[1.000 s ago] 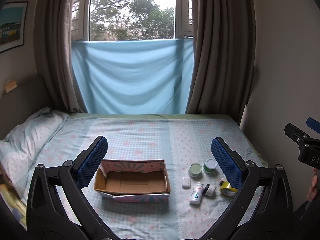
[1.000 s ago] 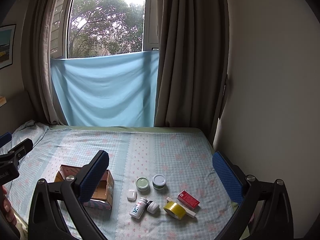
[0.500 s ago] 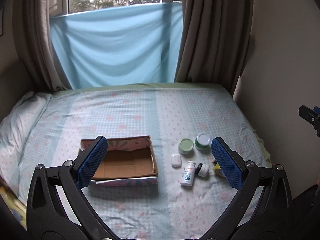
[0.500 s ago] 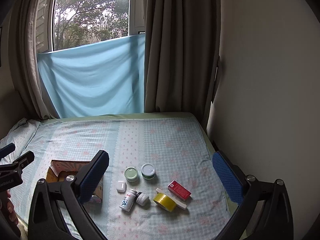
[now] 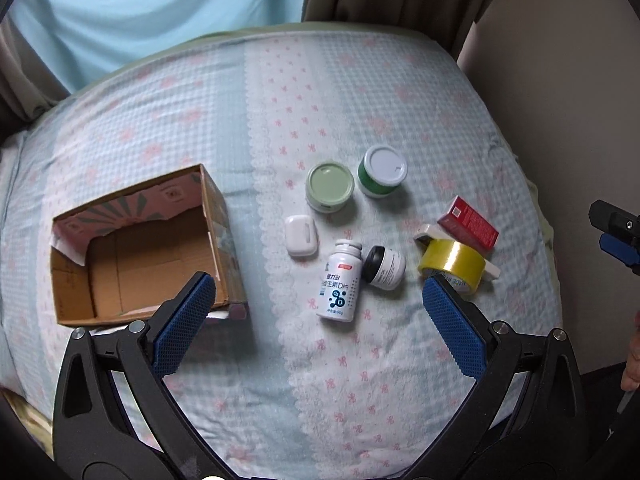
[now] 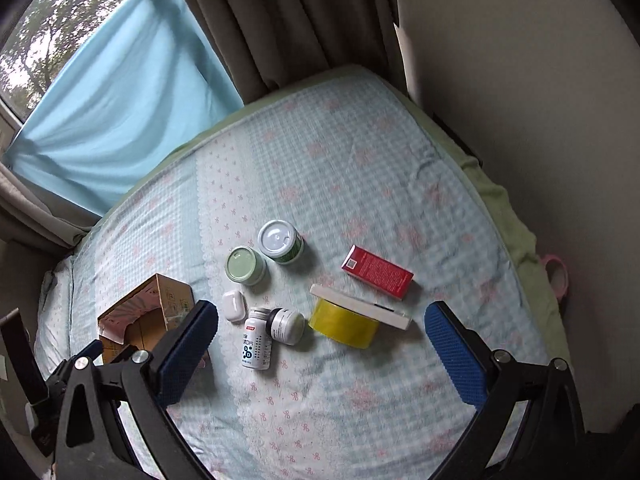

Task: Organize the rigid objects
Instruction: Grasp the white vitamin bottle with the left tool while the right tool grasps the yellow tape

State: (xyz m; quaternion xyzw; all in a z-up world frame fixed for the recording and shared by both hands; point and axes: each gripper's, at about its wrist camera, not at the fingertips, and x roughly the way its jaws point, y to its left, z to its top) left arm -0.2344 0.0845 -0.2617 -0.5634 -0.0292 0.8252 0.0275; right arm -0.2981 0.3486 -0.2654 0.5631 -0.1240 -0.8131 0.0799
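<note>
Nothing is held yet — we have both tools poised above the patterned bed sheet (image 5: 360, 92), the left gripper (image 5: 316, 304) and the right gripper (image 6: 320, 344) each with its blue-padded jaws spread wide and nothing between them.

Our left view looks down on the open brown cardboard box (image 5: 144, 248), lying empty at the left of the spread, presumably the place the loose items are meant to go. Just to its right sits the cluster: a small white rounded earbud case (image 5: 301, 236), a white pill bottle with a blue letter D on its label (image 5: 340, 282) lying on its side, and a small white jar with a black cap (image 5: 384, 268) touching it, also tipped over. Behind them stand a pale green lidded tub (image 5: 330, 190) and a dark green tub with a white lid (image 5: 382, 172). Farther right are a roll of yellow tape (image 5: 452, 262) leaning against a flat white bar (image 6: 360, 306), and a red rectangular carton (image 5: 468, 222).

We judge the left tool best placed for the bottle, which lies nearest the middle of its spread fingers — the right for the tape
</note>
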